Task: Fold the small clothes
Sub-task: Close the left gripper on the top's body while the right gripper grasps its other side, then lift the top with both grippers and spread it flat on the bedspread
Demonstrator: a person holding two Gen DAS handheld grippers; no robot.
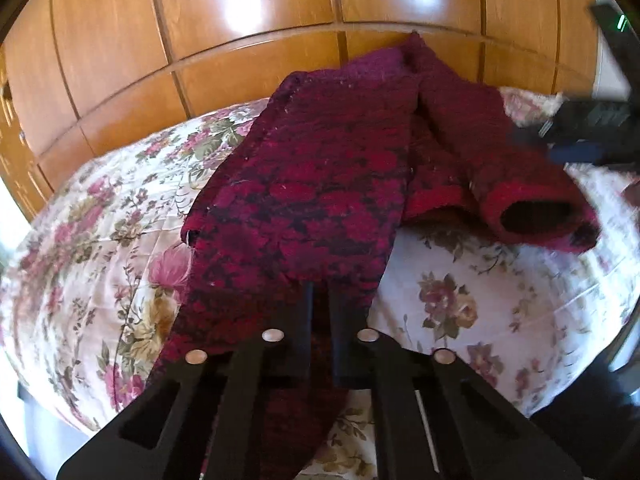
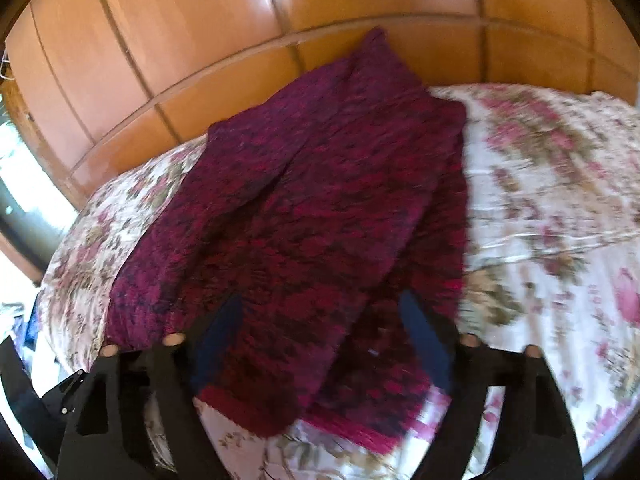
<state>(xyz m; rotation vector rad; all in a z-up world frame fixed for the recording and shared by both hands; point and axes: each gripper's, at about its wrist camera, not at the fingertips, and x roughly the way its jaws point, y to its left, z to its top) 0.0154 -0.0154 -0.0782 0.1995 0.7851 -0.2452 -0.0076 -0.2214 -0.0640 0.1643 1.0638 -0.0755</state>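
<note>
Half-folded sweater on the bed, one gripper pinching, the other spread

The dark red knitted sweater (image 1: 320, 184) lies on the flowered bed cover (image 1: 100, 240), in front of the wooden wardrobe (image 1: 240, 20). The left gripper (image 1: 320, 300) has its fingers pressed nearly together on the near edge of the knit. The right gripper (image 2: 320, 312) hangs spread over the cloth and holds nothing. I think the thick knit can slip out of so small a pinch if it is lifted quickly. The loose sleeve (image 1: 532, 204) may also drag and open the fold again.
</note>
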